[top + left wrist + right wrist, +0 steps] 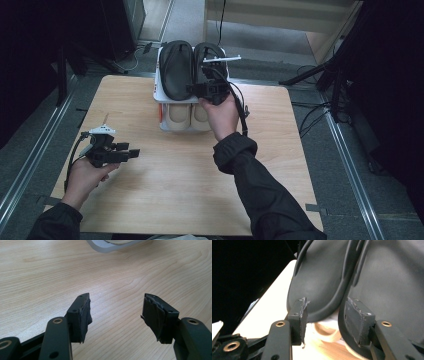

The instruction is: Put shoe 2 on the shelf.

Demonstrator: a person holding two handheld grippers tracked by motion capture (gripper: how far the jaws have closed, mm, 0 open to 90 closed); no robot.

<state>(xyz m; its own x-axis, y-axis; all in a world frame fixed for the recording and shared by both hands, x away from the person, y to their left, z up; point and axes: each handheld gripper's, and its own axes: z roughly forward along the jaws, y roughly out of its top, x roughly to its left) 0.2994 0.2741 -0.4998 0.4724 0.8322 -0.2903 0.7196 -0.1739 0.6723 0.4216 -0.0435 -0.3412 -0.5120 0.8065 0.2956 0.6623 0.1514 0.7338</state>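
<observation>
Across the middle of the high view lies the wooden table, its near half bare and open between the 2 forearms. At its far edge stands a white rack with 2 levels: 2 black sandals lie side by side on top, reaching past the table's far edge, and 2 beige slippers sit on the lower level, toes toward the person.

The right gripper is held at the near ends of the black sandals, over the rack's right half. In the right gripper view its jaws stand wide apart, the left one off the heel rim of the left sandal, the right one against the edge of the other; whether it touches I cannot tell.

The left gripper hovers near the table's left edge, well apart from the rack, jaws spread over bare wood, nothing between them.
</observation>
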